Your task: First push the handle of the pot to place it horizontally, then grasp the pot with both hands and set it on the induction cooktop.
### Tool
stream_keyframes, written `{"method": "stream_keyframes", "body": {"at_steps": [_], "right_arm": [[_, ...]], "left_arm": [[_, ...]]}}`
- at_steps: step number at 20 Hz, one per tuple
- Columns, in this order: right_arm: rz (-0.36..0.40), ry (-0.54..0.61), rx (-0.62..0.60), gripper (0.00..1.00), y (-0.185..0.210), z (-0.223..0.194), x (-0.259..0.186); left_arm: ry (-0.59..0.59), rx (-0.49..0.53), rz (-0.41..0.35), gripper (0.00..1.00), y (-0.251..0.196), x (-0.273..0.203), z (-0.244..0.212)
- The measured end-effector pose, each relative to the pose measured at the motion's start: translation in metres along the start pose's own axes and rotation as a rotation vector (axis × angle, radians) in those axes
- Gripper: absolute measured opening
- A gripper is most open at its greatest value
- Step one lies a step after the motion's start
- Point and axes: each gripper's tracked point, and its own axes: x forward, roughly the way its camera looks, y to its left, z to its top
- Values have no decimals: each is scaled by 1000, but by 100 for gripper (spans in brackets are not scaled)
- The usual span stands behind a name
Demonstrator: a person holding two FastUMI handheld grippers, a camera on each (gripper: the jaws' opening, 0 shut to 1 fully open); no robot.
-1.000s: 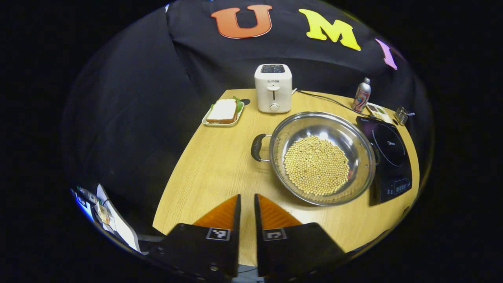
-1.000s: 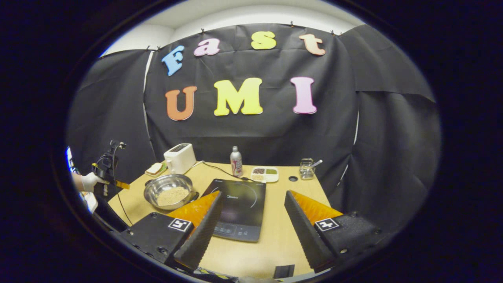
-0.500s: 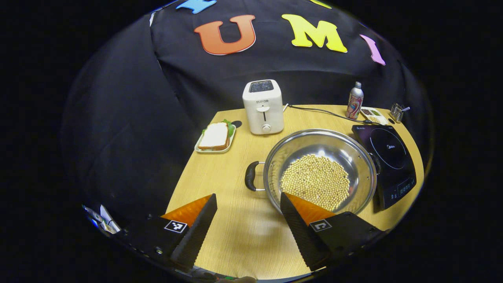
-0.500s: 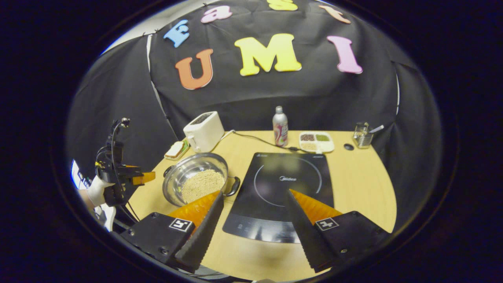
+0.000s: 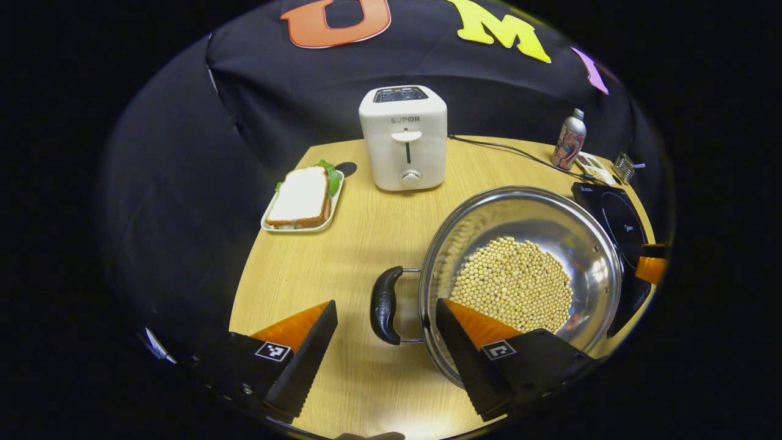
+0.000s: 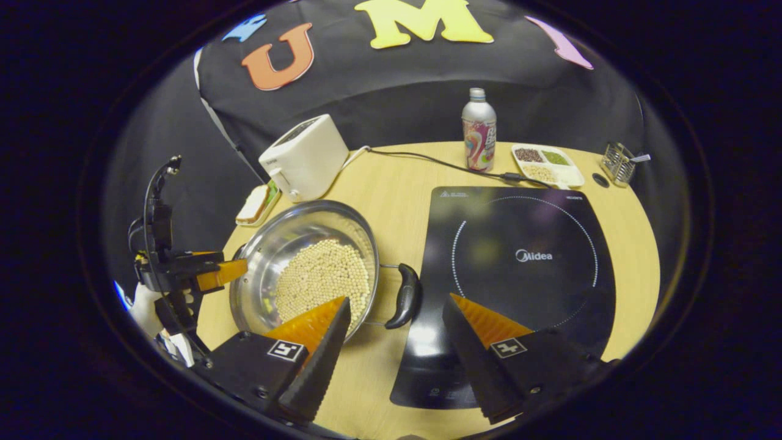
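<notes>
A steel pot (image 5: 489,214) holding soybeans (image 5: 516,284) stands on the wooden table (image 5: 342,244), just left of the black induction cooktop (image 6: 519,256). Its two black handles point left and right. In the left gripper view, my left gripper (image 5: 386,303) is open, its fingers straddling the near handle (image 5: 385,305) without touching it. In the right gripper view, my right gripper (image 6: 396,299) is open around the pot's other handle (image 6: 408,295), which sits at the cooktop's edge. The left gripper (image 6: 201,272) also appears at the far side of the pot (image 6: 293,232).
A white toaster (image 5: 403,137) stands behind the pot, its cord (image 6: 427,160) running across the table's back. A sandwich on a small plate (image 5: 302,198) lies at the back left. A bottle (image 6: 478,129), a divided snack tray (image 6: 547,164) and a wire rack (image 6: 620,162) stand behind the cooktop.
My left gripper went from shut to open and came down to the pot's left handle. My right gripper, open throughout, dropped and moved in to the right handle.
</notes>
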Motion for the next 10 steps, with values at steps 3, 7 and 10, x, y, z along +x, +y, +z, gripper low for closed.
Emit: {"method": "stream_keyframes", "body": {"at_steps": [3, 7, 10], "right_arm": [[7, 52, 32, 89, 9, -5, 17], [-13, 95, 53, 90, 8, -11, 29], [-17, 102, 69, 80, 6, -10, 34]], "left_arm": [[50, 8, -26, 98, -2, 14, -6], [72, 12, -51, 86, -11, 24, -2], [91, 26, -63, 82, -16, 26, 0]]}}
